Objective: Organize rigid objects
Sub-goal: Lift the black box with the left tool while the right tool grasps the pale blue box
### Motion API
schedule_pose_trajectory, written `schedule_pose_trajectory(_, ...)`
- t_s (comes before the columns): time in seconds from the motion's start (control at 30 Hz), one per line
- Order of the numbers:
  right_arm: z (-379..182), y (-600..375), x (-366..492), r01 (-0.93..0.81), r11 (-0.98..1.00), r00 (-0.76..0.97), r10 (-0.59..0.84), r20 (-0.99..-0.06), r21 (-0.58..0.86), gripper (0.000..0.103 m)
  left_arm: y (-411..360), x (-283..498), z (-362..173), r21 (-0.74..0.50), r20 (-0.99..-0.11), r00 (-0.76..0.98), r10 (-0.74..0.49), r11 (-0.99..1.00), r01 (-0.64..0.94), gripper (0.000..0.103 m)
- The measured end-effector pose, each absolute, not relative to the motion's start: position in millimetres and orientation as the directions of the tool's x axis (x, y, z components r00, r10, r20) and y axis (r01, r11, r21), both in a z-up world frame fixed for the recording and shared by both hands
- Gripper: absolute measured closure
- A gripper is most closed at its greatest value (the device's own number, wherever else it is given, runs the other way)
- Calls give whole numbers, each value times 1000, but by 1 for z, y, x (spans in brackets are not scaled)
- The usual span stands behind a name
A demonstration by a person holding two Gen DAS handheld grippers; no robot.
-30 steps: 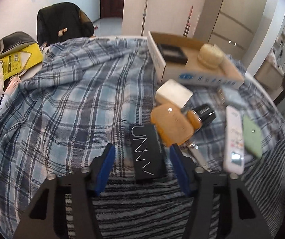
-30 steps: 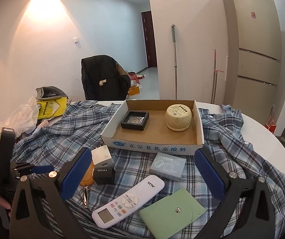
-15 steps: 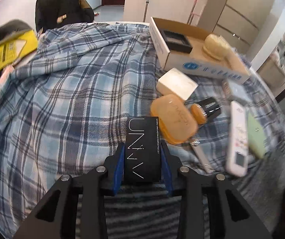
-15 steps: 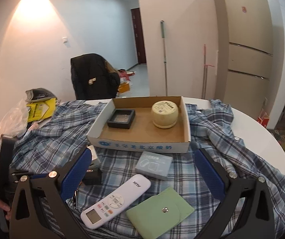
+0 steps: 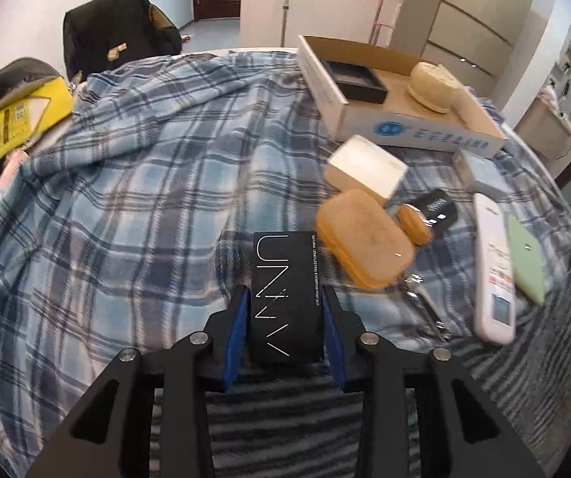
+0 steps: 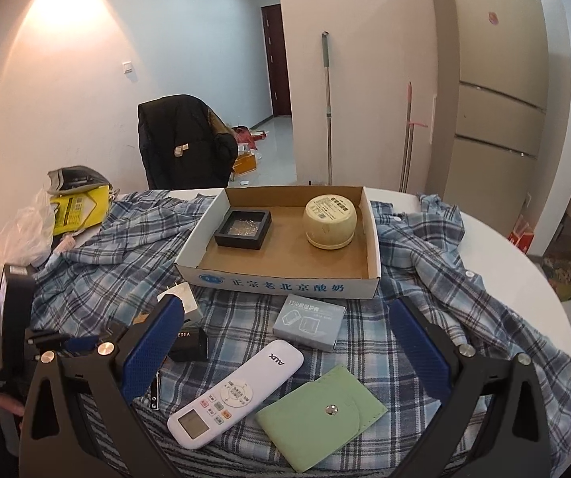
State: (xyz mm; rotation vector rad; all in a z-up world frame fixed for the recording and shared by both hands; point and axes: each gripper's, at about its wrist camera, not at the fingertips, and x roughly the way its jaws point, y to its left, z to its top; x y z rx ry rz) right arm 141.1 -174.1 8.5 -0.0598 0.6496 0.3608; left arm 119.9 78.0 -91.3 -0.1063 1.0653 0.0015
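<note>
My left gripper (image 5: 284, 292) is shut on a long black box (image 5: 285, 279) with white lettering; the blue pads press on its two long sides, just over the plaid cloth. To its right lie an orange case (image 5: 365, 239), a white box (image 5: 365, 165) and a white remote (image 5: 492, 271). My right gripper (image 6: 285, 304) stands open and holds nothing, above the remote (image 6: 237, 392), a green pouch (image 6: 321, 410) and a small grey-blue box (image 6: 309, 320). Behind them is a cardboard tray (image 6: 281, 285) holding a black dish (image 6: 243, 229) and a cream jar (image 6: 330, 221).
A blue plaid shirt (image 5: 126, 183) covers the round white table (image 6: 524, 271). A yellow package (image 5: 18, 119) and plastic bags (image 6: 18, 235) sit at the left edge. A chair with a black jacket (image 6: 181, 143) stands behind. A small black box (image 6: 189, 344) lies by my right gripper's left finger.
The left gripper went from open around the black box to shut on it, and has kept its grip since. The right gripper stayed open and the right view shifted only slightly.
</note>
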Motion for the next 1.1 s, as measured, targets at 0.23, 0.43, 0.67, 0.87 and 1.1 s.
schedule_pose_trajectory(0.23,9,-178,144,-331,942,738,293,-608,53,0,100,129,-93,-54,-877,481,-1,994,-96,67)
schedule_pose_trajectory(0.43,9,-182,146,-318,947,743,281,-607,49,0,111,127,-84,-41,-862,507,26,992,-121,68)
schedule_pose_trajectory(0.67,6,-193,160,-278,957,719,267,-642,86,2,96,114,-44,-76,-806,592,-13,994,-80,68)
schedule_pose_trajectory(0.87,3,-184,185,-285,955,658,257,-708,82,2,59,120,-10,-102,-732,678,-70,995,-7,68)
schedule_pose_trajectory(1.1,-33,-151,210,-272,960,631,129,-765,-62,2,32,129,-1,-71,-695,716,-68,997,25,68)
